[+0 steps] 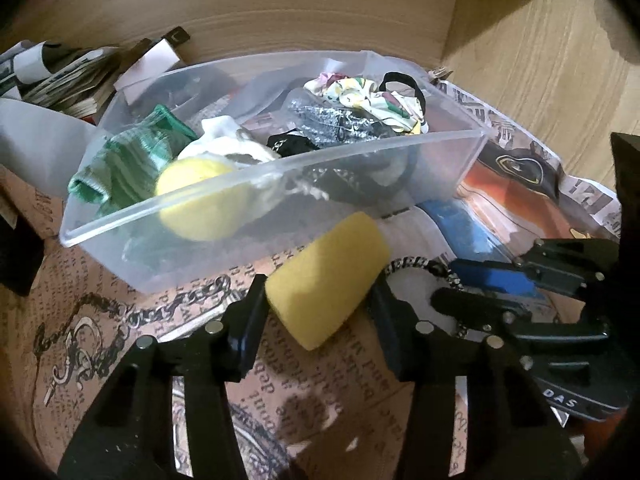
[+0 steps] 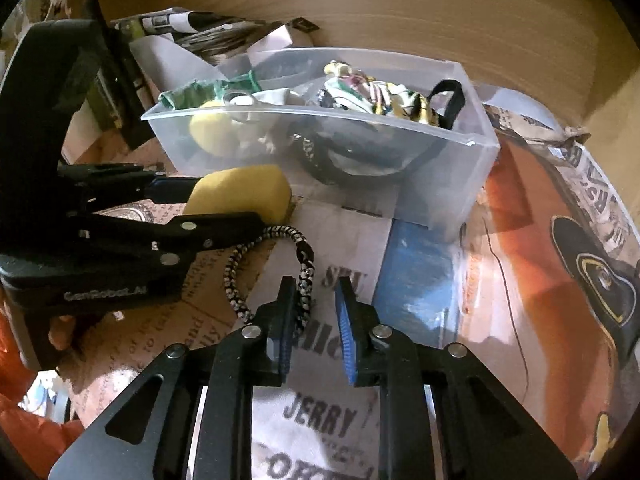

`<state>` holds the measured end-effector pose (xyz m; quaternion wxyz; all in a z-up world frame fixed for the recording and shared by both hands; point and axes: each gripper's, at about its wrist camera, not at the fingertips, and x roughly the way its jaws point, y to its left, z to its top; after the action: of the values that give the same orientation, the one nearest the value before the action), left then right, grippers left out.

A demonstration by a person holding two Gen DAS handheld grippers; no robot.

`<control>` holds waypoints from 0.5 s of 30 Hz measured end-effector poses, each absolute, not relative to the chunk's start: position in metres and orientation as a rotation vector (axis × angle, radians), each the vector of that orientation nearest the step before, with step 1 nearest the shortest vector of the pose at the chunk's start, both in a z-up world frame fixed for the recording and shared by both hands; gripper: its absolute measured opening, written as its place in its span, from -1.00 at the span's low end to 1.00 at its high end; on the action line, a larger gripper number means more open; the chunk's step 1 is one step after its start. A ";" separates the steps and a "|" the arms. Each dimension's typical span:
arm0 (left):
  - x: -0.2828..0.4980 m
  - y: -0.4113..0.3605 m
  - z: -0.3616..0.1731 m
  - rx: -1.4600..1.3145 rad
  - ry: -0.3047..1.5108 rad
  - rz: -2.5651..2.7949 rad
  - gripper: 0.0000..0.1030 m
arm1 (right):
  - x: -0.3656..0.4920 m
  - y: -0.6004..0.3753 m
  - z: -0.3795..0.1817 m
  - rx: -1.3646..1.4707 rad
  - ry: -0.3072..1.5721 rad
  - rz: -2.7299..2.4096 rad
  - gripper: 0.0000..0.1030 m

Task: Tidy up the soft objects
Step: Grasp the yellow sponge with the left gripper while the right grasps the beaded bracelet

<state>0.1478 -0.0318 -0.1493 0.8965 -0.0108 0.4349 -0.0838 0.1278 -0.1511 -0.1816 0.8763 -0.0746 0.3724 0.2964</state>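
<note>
Landmark: clear plastic bin (image 1: pixel 440 168), standing on printed paper.
Left gripper (image 1: pixel 320 300): jaws clamped on the yellow foam cylinder (image 1: pixel 328 276).
Foam cylinder, place: just in front of the bin's near wall, raised off the paper.
Foam cylinder, axis: long axis runs from the jaws up toward the bin, far end nearest the wall.
Right gripper (image 2: pixel 316 324): jaws apart, nothing between them, in front of the bin.
Braided cord (image 2: pixel 276 276): lying on the paper, touching the right gripper's left finger.
Bin contents: green knit (image 1: pixel 120 168), yellow ball (image 1: pixel 192 200), floral cloth (image 1: pixel 360 96).

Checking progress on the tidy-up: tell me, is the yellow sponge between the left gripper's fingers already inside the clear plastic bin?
No, the yellow sponge sits between the left gripper fingers, outside the clear plastic bin.
</note>
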 end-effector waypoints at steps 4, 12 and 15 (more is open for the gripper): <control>0.130 -0.019 -0.143 -0.028 0.876 -0.175 -0.05 | 0.127 -0.148 -0.182 -0.181 0.755 0.618 -0.85; 0.107 -0.010 -0.112 -0.027 0.782 -0.160 -0.05 | 0.120 -0.158 -0.166 -0.146 0.669 0.580 -0.88; 0.102 -0.005 -0.100 -0.035 0.746 -0.155 -0.05 | 0.115 -0.163 -0.154 -0.130 0.631 0.571 -0.88</control>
<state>0.1019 -0.0045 -0.0996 0.9281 -0.0169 0.3641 -0.0759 0.1153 -0.1626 -0.1545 0.9089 -0.0632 0.3057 0.2766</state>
